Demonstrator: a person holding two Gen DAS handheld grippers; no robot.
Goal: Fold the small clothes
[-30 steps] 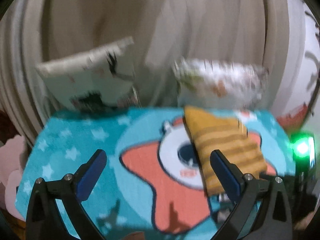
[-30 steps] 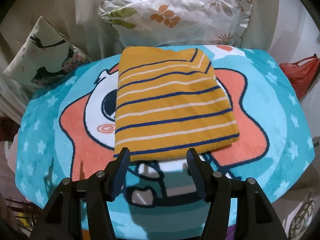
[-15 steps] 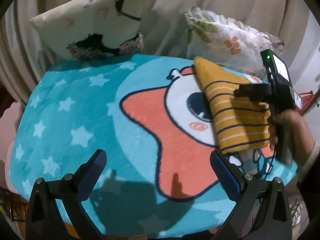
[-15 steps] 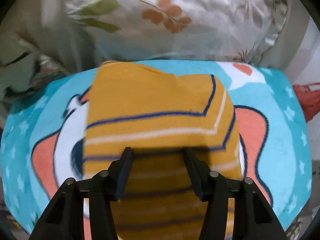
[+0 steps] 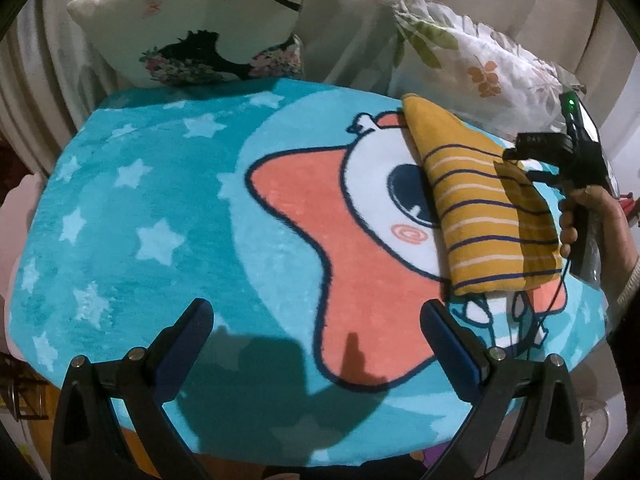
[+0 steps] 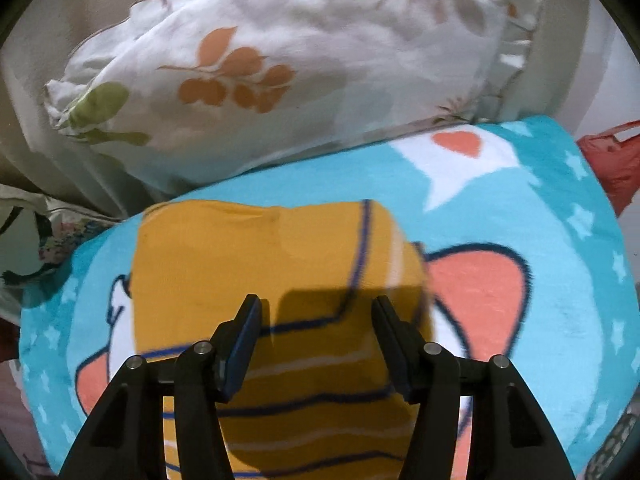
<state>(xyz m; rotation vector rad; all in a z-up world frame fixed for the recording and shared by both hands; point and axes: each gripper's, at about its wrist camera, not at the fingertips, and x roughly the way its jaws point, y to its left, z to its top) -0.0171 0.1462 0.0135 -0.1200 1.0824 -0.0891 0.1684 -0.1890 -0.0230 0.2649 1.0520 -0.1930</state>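
A folded mustard-yellow garment with navy and cream stripes (image 5: 484,216) lies flat on the teal star-print blanket (image 5: 152,208), over the cartoon face. My left gripper (image 5: 316,316) is open and empty, low over the blanket's near edge, left of the garment. My right gripper (image 6: 316,308) is open and hovers just above the garment (image 6: 248,264), near its far plain-yellow end; nothing is between its fingers. The right gripper's body and the hand holding it (image 5: 576,184) show in the left wrist view beside the garment's right edge.
A white cushion with a black figure print (image 5: 200,28) and a leaf-print pillow (image 6: 288,64) lean against the curtain behind the blanket. A red bag (image 6: 612,160) sits past the blanket's right edge.
My right gripper has moved forward over the garment toward its far end and the pillow. My left gripper has pulled back and tilted down, so more of the blanket shows.
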